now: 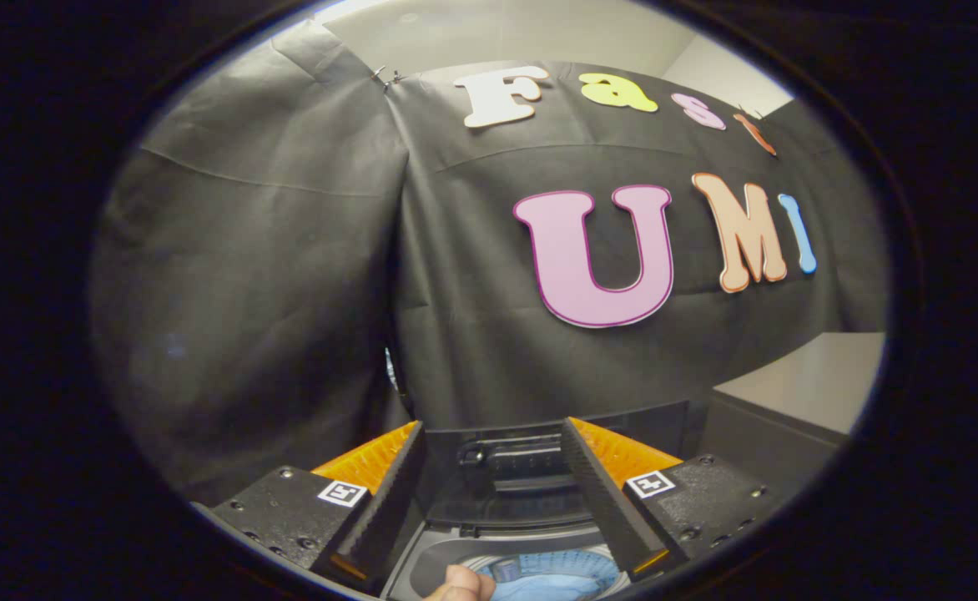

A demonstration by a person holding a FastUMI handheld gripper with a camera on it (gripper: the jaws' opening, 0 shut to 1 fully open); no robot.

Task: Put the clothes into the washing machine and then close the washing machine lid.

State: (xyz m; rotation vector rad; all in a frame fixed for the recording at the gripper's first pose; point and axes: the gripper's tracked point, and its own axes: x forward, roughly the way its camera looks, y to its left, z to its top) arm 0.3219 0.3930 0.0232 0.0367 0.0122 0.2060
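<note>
Gripper view: clothes (552, 584) between open jaws

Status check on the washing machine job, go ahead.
Gripper open, jaws empty, above the washing machine. Lid up, blue clothes in the drum. Fingertip at the drum's rim.

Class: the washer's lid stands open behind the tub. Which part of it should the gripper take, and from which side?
Probably the lid's free top edge, taken from the front above the tub: the lid stands raised at the back, hinged low. The gripper is open with nothing between its fingers, facing it; a fingertip shows by the tub.
</note>
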